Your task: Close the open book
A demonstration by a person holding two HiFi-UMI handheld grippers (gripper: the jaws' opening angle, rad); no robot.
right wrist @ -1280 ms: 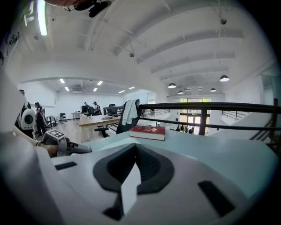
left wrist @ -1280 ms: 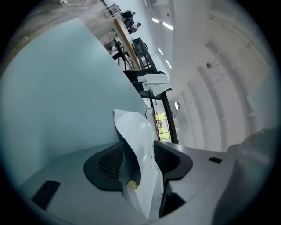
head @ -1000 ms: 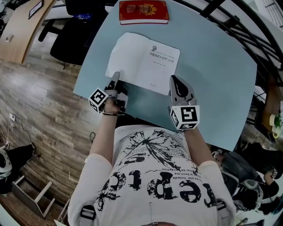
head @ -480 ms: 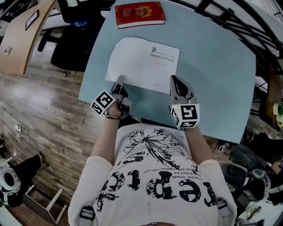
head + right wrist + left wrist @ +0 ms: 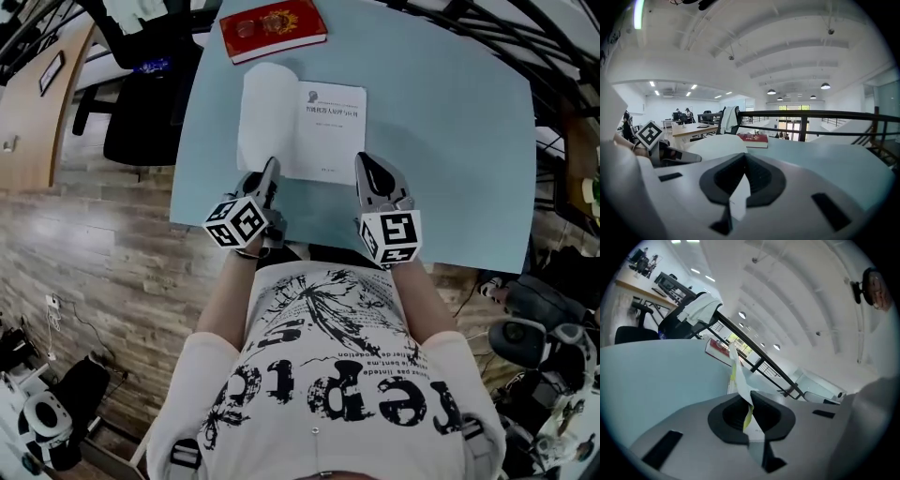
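**Leaf Pinched, Ready to Fold Right**

Nearest, by the near edge of the tabletop (image 5: 450,141): clamping the book's (image 5: 330,131) left leaf (image 5: 261,112) in the left gripper (image 5: 272,169), jaws tight on paper at the leaf's near edge, leaf curled up off the table. Alongside, resting the right gripper (image 5: 362,161) at the book's near right corner, jaws together; a white sliver between them, page or not, impossible to say.

Finding the book just ahead of both grippers, about midway across the tabletop, spine running near to far between the two. Probably calls for swinging the leaf rightward over the spine onto the printed page. Left gripper already placed for that; right gripper sitting in the landing path and likely needing to clear.

Farther on, at the far edge just beyond the book, a red book (image 5: 272,28), apart and out of the way. Off the left edge, a black chair (image 5: 141,108).
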